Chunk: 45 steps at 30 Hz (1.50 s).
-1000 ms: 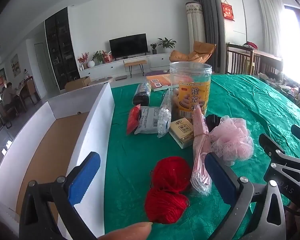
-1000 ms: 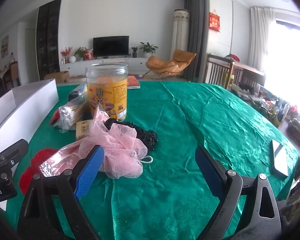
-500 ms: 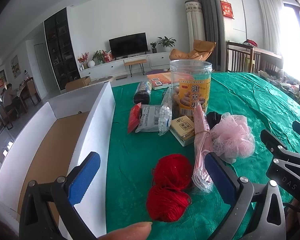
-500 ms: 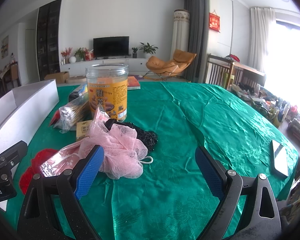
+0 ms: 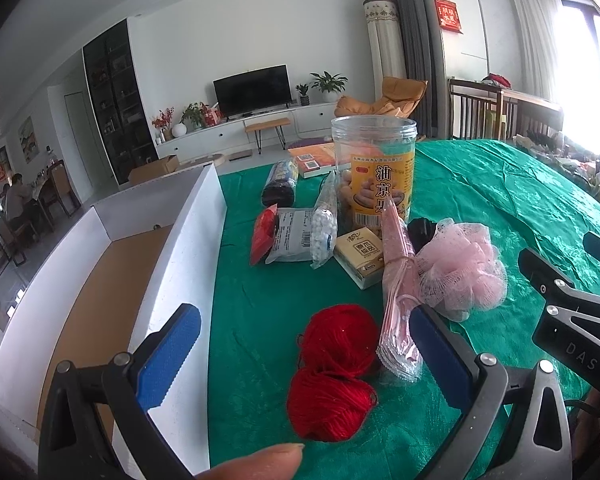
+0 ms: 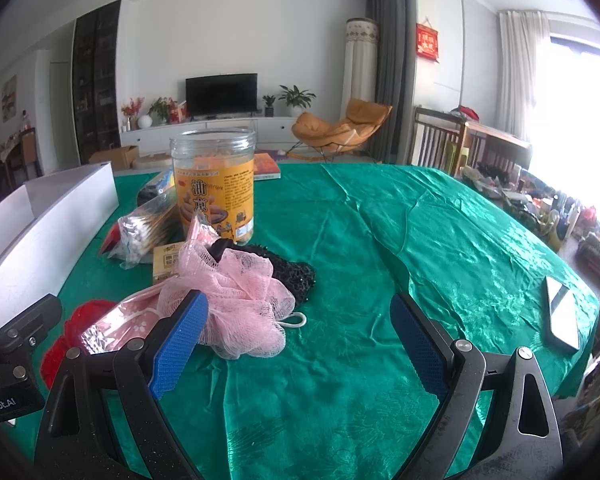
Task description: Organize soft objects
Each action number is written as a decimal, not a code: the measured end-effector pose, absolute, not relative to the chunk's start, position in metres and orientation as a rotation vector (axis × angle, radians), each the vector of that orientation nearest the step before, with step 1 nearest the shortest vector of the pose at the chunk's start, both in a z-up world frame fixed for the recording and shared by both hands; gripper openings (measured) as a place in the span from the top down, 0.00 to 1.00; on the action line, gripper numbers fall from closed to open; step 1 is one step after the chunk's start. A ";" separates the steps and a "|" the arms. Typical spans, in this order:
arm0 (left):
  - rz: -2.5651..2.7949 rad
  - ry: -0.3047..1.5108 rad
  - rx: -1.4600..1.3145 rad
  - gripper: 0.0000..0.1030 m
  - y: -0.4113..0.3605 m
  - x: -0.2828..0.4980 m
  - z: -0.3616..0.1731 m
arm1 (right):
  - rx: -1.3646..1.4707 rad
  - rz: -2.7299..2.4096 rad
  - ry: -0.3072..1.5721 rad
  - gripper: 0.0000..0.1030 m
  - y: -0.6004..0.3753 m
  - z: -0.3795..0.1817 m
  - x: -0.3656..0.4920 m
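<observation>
Two balls of red yarn [image 5: 334, 372] lie touching each other near the front edge of the green-covered table [image 5: 500, 192], right between the spread blue fingers of the left gripper [image 5: 304, 360], which hangs wide open and grips nothing. Just to the right of the yarn lies a pink packet [image 5: 398, 284], and against that a pink mesh sponge [image 5: 462, 266]. Along the table's left edge stands a white box [image 5: 180, 248]; its brown floor shows bare as far as I can see. Toward the far edge stands a clear jar [image 5: 376, 172] with a yellow label, holding some tan snacks. In front of it are a small yellow carton [image 5: 360, 254], a clear bag of cotton swabs [image 5: 326, 224], a grey pouch [image 5: 292, 234] and a black roll [image 5: 280, 184].

From the right wrist, the right gripper [image 6: 300, 344] is also wide open and empty, held over bare cloth near the front edge. The sponge [image 6: 236, 300] sits just past its left finger, half over a black mesh bundle [image 6: 296, 276]. The packet [image 6: 116, 320] and the yarn [image 6: 74, 328] lie farther left, beside the box wall [image 6: 56, 220]. The jar [image 6: 214, 184] stands behind the sponge. A phone [image 6: 562, 312] lies by the table's right edge.
</observation>
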<state>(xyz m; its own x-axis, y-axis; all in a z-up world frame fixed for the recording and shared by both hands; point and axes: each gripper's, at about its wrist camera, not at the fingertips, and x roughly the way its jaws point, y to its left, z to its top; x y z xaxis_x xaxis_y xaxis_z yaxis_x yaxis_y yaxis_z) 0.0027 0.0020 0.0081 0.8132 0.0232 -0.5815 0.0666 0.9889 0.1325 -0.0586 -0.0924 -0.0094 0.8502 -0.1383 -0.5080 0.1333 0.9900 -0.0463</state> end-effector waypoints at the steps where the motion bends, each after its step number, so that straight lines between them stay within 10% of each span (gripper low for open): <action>1: -0.023 0.620 0.151 0.00 0.001 0.002 0.008 | -0.009 -0.143 0.536 0.09 -0.093 -0.010 -0.059; 45: -0.022 0.628 0.149 0.00 0.002 0.001 0.009 | 0.003 -0.143 0.535 0.09 -0.094 -0.010 -0.059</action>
<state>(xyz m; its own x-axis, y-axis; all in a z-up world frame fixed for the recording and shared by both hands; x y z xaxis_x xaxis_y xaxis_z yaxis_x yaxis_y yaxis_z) 0.0008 0.0016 0.0088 0.8091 0.0252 -0.5871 0.0653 0.9890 0.1325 -0.0586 -0.0944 -0.0098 0.8506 -0.1350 -0.5082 0.1364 0.9900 -0.0348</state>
